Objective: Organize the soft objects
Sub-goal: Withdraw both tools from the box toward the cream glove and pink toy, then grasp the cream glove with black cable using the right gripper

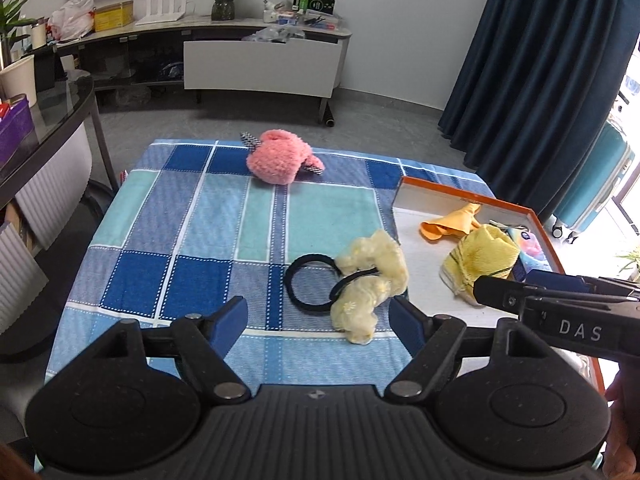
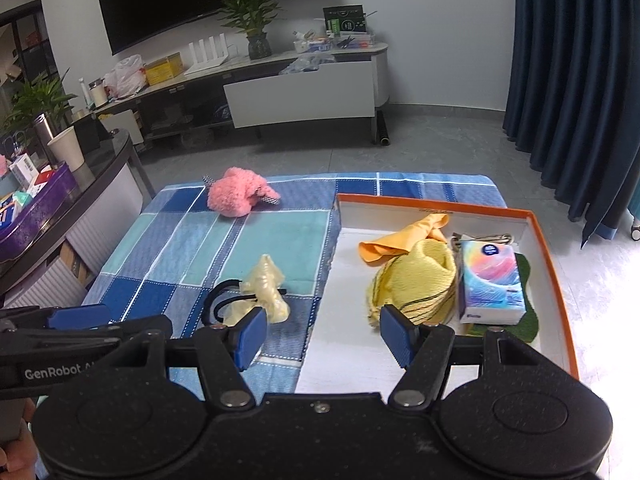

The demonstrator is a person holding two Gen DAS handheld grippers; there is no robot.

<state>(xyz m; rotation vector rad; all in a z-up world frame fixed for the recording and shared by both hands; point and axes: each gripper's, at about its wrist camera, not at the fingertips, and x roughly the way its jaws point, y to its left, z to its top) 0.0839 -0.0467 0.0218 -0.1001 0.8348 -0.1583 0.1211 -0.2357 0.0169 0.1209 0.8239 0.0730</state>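
A pale yellow frilly hair tie on a black elastic loop lies on the blue checked cloth. It sits just ahead of my left gripper, near its right finger; the jaws stand wide and the pads do not touch it. A pink fluffy item rests at the far edge. My right gripper is open with nothing between its fingers, over the near left part of the orange-rimmed white box. The box holds an orange cloth, a yellow knitted cloth and a tissue pack.
A green mat lies under the tissue pack. A glass-topped side table with clutter stands at the left. Beyond the table are a low TV cabinet and a dark blue curtain, with a teal suitcase at the right.
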